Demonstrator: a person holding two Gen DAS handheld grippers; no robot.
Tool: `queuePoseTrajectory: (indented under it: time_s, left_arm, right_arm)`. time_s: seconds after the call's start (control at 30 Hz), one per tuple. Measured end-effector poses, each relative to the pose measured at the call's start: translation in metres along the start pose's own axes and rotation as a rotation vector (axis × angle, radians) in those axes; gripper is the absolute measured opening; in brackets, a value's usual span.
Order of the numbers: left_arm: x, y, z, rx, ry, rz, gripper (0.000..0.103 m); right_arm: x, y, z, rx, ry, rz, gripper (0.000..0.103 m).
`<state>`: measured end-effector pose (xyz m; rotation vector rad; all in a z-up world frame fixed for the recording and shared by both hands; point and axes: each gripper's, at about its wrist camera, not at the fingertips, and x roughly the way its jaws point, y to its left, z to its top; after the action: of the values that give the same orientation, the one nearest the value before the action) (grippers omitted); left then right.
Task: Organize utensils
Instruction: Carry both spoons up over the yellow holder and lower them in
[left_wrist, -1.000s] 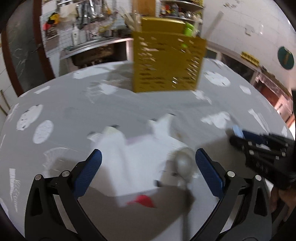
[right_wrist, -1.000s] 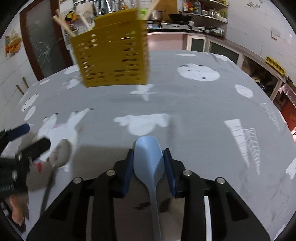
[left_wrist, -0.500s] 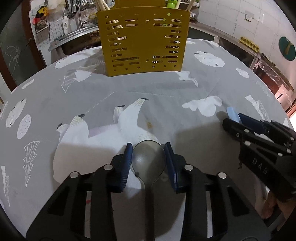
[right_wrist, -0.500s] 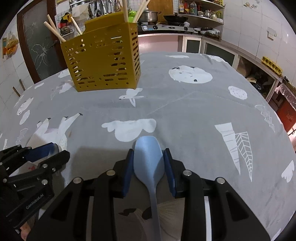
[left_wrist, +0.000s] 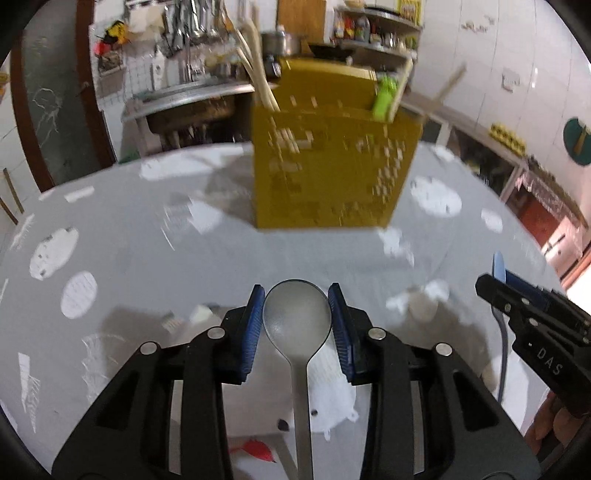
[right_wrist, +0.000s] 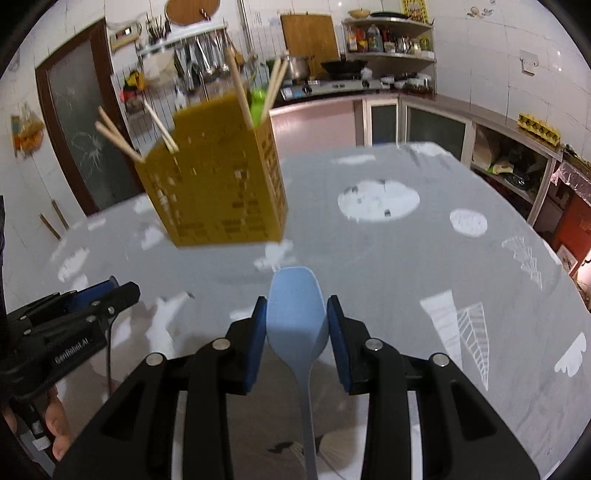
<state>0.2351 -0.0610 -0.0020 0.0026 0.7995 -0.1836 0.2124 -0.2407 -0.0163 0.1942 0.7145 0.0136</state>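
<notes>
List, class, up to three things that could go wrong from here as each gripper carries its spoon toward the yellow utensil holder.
1. The left gripper and right gripper each clamp only a spoon's bowl, so the metal spoon or blue spoon may pivot or slip.
2. Chopsticks jut from the yellow holder; an incoming spoon could snag them.
3. Both grippers sit close together and might collide at the holder.

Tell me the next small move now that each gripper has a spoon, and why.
Probably carry both forward toward the yellow utensil holder. The left gripper, whose jaws have just closed, pinches the metal spoon; the right gripper pinches the blue spoon. Both spoons appear off the tablecloth, and the holder stands ahead.
</notes>
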Motion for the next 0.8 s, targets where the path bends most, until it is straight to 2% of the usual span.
queuePoseTrajectory:
  time_s: [0.4,0.63,0.8]
  left_arm:
    - [-0.053,0.008,0.022,0.038,-0.252,0.066,0.034]
    - [-0.062,0.011,0.028,0.065,-0.332,0.091,0.034]
    - [-0.063,0.014,0.031,0.071,-0.364,0.095,0.034]
  right_arm:
    - [-0.025,0.012,0.023,0.0,-0.214,0.025,0.033]
    - [-0.034,0.018,0.032,-0.024,-0.334,0.019,0.033]
    - [-0.036,0.023,0.036,-0.045,-0.382,0.016,0.033]
